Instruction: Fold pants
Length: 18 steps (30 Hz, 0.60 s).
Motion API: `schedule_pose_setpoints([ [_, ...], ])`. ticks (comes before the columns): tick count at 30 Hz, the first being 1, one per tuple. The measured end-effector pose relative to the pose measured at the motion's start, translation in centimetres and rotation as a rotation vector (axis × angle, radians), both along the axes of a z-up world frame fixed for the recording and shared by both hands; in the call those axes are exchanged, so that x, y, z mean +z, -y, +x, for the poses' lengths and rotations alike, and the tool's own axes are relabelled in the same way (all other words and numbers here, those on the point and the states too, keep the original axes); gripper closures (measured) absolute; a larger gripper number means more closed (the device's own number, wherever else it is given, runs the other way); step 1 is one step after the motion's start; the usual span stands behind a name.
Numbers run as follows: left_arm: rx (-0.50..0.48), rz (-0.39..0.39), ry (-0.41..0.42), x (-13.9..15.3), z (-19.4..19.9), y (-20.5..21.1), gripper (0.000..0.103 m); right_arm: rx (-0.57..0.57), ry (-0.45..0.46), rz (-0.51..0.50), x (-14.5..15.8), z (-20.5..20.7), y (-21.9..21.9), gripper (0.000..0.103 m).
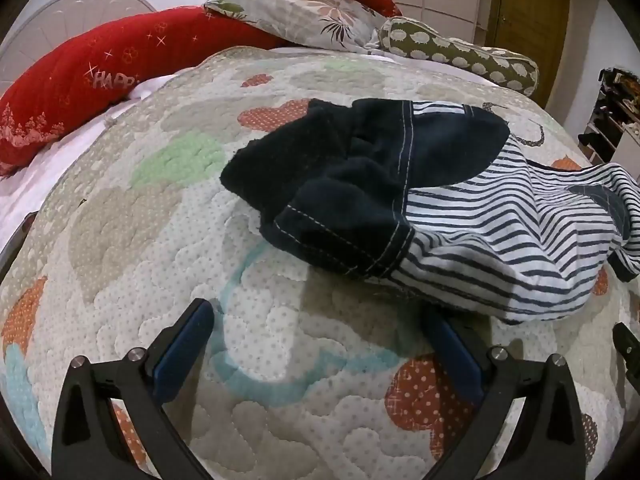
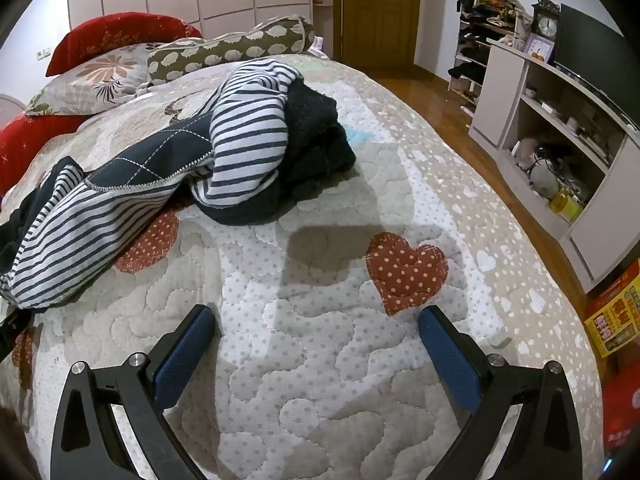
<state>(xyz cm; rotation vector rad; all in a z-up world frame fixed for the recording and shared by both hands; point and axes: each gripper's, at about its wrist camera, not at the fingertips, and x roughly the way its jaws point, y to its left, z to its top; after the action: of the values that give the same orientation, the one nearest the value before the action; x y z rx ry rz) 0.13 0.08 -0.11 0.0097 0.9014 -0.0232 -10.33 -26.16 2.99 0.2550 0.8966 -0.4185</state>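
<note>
Both the left tongs [image 1: 318, 320] and right tongs [image 2: 316, 326] hung wide open, gripping nothing, with the pants [image 1: 400, 196] bunched just ahead of them, so any grab probably risked pinching several layers at once.

My right view cuts the pants [image 2: 132, 196] off at its left edge; bunched folds hide the legs.

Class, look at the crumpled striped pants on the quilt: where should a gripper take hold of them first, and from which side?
Probably the dark navy cuff of the pants, approached low from the near side. Its stitched hem is a thick, defined edge jutting toward the open left gripper, easier to pinch than the loose striped folds. The right gripper also has open jaws over the quilt.
</note>
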Motion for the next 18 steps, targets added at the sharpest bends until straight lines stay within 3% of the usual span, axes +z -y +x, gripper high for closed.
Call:
schedule_pose_setpoints([
  [18,-0.002,0.001,-0.008,0.0,0.1,-0.12,0.0,-0.001,0.004,0.001,-0.09,-0.1,0.01,0.0],
])
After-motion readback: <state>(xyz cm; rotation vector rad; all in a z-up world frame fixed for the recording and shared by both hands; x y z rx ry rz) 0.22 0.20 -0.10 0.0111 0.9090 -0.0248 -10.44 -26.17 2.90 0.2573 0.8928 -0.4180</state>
